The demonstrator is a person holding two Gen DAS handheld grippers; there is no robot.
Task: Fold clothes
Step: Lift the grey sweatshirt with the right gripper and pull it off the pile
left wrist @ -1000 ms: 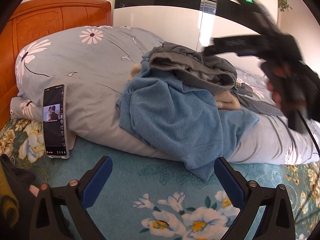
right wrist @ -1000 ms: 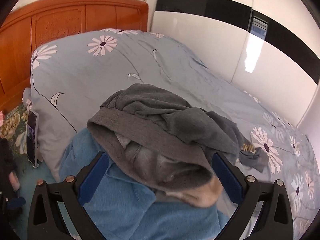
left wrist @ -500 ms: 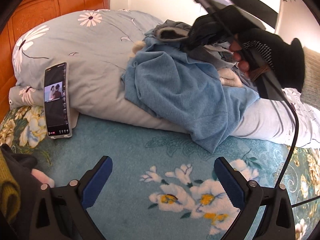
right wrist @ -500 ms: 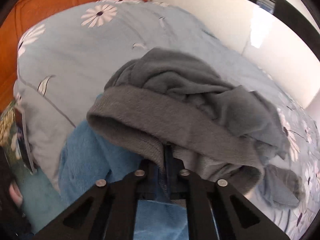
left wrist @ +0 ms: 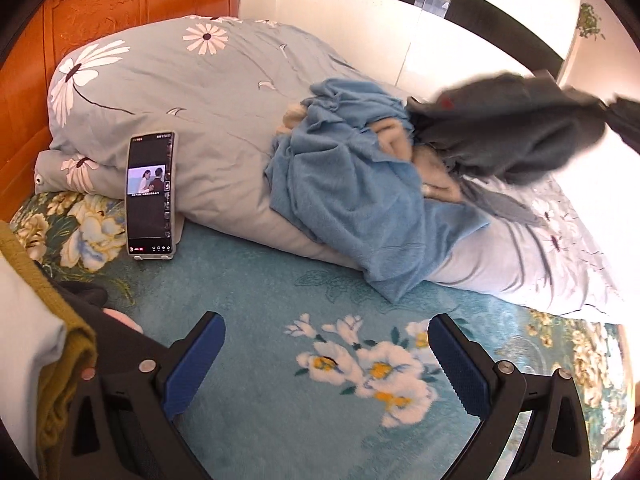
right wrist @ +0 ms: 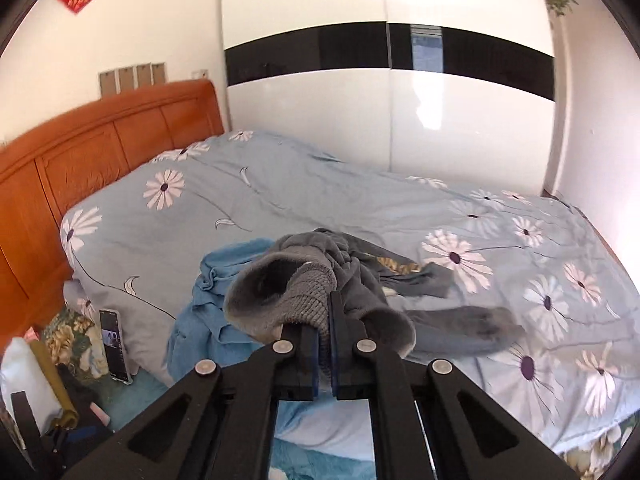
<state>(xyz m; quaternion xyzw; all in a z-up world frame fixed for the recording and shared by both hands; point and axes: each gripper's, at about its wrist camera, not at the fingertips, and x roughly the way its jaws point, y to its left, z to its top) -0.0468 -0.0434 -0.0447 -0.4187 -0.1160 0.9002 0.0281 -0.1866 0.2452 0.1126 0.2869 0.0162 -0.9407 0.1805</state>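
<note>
Lifting the grey knit garment clear of the heap is the step in hand, and the right gripper has its jaws pinched tight on the ribbed hem, the rest of the cloth trailing down to the far right over the daisy-print duvet. To do it well, I judge the pull should go up and toward the near side until the dangling sleeve comes free, so that the piece can be laid flat on the teal floral blanket in the foreground, which looks like the only bare, level spot for folding. The left gripper hovers over that blanket with its blue pads spread wide and nothing between them; it seems well placed to catch a second corner once the garment swings near. Just beyond lies the blue fleece top, slumped over the rolled edge of the duvet with a cream-coloured piece partly buried under it; the grey cloth overlaps both, so it may snag or drag them along. A phone with its screen lit leans against the duvet to the left, near enough that a sweeping garment could knock it over. At the near left edge sit folded pale and olive fabrics. Farther back stand the orange wooden headboard and a glossy white wardrobe with a black band, both well out of the way.
</note>
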